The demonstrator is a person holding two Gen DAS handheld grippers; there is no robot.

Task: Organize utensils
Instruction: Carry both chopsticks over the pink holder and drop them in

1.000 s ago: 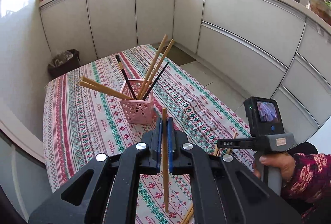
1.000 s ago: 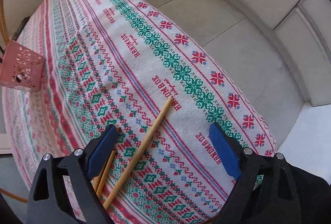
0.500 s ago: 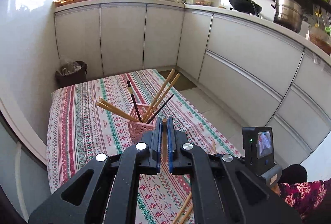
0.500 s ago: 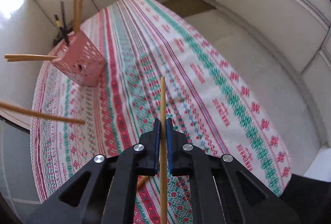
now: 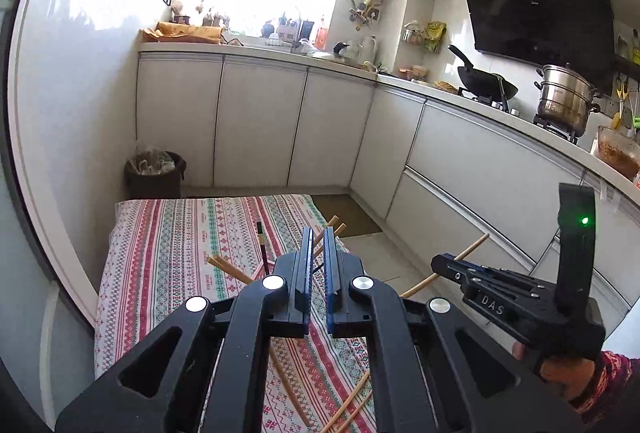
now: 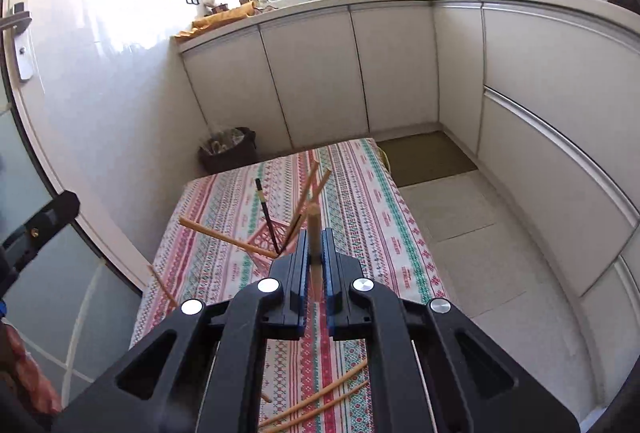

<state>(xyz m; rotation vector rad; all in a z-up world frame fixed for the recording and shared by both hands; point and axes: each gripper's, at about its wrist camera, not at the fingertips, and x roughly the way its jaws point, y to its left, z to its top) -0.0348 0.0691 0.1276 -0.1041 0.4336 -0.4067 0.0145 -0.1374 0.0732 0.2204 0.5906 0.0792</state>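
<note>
My left gripper (image 5: 318, 233) is shut on a wooden chopstick (image 5: 289, 381), whose lower length slants down under the jaws. My right gripper (image 6: 316, 233) is shut on another wooden chopstick (image 6: 313, 221), which stands up between its pads. In the left wrist view this right gripper (image 5: 438, 265) hangs at the right with its chopstick (image 5: 476, 245) poking out. A pink lattice holder (image 6: 262, 245) stands on the striped tablecloth (image 6: 360, 213) just ahead of both grippers and below them. It holds several wooden chopsticks and a black one (image 6: 266, 209). The left gripper hides most of the holder in its own view.
Loose chopsticks (image 6: 320, 401) lie on the near end of the cloth. A dark bin (image 5: 154, 173) stands past the table's far end. White cabinets (image 5: 256, 121) wrap the back and right, with a wok (image 5: 484, 83) and a steel pot (image 5: 564, 101) on the counter. A hand (image 5: 568, 373) holds the right tool.
The right gripper closed on a chopstick that lay on the cloth and lifted it high. The left gripper also rose with its chopstick. Both views tipped up from the table toward the cabinets.
</note>
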